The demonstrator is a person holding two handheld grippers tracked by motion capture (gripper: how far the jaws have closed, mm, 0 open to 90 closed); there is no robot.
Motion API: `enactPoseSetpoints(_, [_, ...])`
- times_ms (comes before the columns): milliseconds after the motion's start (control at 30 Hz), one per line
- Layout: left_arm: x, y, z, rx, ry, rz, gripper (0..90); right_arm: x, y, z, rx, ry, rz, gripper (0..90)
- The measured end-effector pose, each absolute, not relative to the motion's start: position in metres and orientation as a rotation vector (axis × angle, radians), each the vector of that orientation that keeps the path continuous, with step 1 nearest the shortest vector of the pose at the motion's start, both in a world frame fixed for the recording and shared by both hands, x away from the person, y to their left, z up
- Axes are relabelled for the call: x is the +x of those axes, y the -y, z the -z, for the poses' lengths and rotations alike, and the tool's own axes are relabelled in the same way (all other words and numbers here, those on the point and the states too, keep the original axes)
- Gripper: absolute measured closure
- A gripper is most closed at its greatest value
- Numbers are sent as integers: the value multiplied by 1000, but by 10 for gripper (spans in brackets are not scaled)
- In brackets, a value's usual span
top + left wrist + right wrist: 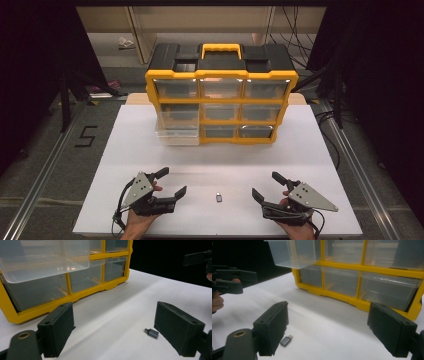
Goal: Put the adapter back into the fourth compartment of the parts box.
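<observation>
A small grey USB adapter [219, 197] with a metal plug lies between the wide-apart left gripper [173, 182] and right gripper [266, 187].

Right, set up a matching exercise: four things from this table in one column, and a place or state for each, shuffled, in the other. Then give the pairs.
Things:
1. small grey adapter
2. pulled-out clear drawer
3. carry handle
4. left gripper

Places or states:
A. on top of the drawer cabinet
B. jaws open, holding nothing
C. lying on the white table between the two grippers
D. sticking out at the cabinet's left column

Pairs: 1-C, 2-D, 3-A, 4-B
</observation>
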State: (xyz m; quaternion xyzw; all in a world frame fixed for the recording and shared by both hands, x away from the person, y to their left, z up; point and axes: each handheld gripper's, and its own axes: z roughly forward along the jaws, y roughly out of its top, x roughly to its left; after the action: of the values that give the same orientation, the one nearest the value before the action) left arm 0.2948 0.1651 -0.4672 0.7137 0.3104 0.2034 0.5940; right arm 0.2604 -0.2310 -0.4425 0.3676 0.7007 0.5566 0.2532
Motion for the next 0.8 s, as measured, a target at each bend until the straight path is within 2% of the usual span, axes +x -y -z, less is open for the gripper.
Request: enactPoseSetpoints(800, [295,-165,468,1664,-718,-487,160,272,209,441,976,-2107,-1376,192])
